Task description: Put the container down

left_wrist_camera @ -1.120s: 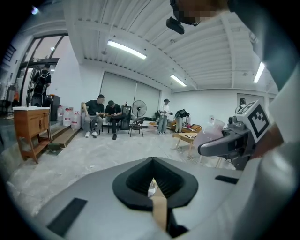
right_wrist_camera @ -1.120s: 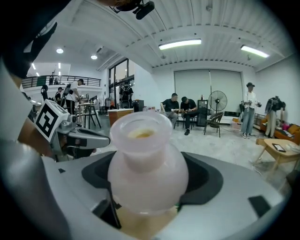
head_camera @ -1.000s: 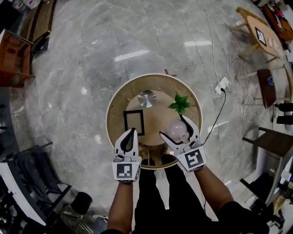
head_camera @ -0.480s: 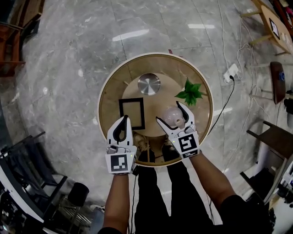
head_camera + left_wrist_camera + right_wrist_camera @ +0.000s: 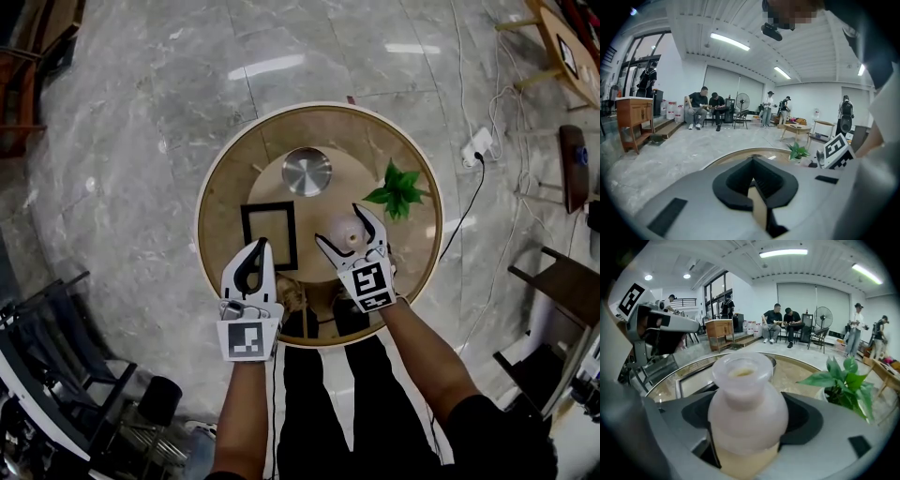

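Observation:
A frosted pinkish container (image 5: 341, 227) with an open neck stands upright between the jaws of my right gripper (image 5: 346, 235), which is shut on its body. In the right gripper view the container (image 5: 747, 404) fills the middle, pale yellowish at its base. It hangs over the wooden inner top of the round table (image 5: 221, 178); whether it touches the top I cannot tell. My left gripper (image 5: 260, 250) is shut with nothing in it at the table's near left edge, and its jaws (image 5: 753, 179) meet at the tip.
On the table are a round metal dish (image 5: 307, 172) at the back, a black picture frame (image 5: 269, 235) on the left and a small green plant (image 5: 399, 192) on the right, close to the container. Several people sit and stand in the room beyond.
My right gripper has carried the container left and further in over the table, from near the plant toward the middle. The left gripper has stayed where it was.

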Tool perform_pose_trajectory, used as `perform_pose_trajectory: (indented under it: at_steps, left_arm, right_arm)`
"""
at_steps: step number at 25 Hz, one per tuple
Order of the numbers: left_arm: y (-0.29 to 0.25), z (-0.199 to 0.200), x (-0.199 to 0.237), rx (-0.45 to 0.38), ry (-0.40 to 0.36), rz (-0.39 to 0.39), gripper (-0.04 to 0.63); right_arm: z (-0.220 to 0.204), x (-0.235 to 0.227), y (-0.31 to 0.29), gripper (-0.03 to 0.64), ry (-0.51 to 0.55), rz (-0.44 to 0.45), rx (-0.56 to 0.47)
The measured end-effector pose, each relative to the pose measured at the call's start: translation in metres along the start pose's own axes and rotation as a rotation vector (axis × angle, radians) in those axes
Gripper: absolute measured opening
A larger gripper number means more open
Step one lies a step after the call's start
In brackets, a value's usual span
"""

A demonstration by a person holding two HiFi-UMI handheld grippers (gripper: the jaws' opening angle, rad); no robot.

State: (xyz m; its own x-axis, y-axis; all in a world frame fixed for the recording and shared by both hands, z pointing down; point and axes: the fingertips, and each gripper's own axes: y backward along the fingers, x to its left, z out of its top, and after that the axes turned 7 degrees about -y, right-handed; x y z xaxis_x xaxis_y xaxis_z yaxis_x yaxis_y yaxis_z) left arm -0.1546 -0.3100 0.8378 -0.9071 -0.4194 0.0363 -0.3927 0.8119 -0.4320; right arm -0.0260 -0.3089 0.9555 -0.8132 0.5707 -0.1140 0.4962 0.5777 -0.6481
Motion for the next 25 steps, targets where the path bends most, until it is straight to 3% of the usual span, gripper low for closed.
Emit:
perform_pose_trajectory:
  at_steps: [7, 15, 20, 25]
  left_arm:
    - [0.001, 0.002, -0.001, 0.011, 0.006, -0.008, -0.002]
    - [0.008, 0.019, -0.004, 0.001, -0.002, -0.004, -0.002]
    - [0.028, 0.059, -0.007, -0.042, -0.020, 0.001, -0.002]
    - [0.063, 0.131, -0.013, -0.088, -0.026, 0.001, -0.002]
  right_arm:
    - [-0.018, 0.002, -0.012, 0.405, 0.016, 0.001, 0.061]
    - [-0.012, 0.004, -0.004, 0.417, -0.040, 0.023, 0.039]
    - [0.031, 0.015, 0.043, 0.420, -0.020, 0.029, -0.008]
    - [0.125, 0.025, 0.125, 0.416, -0.030, 0.033, -0.135]
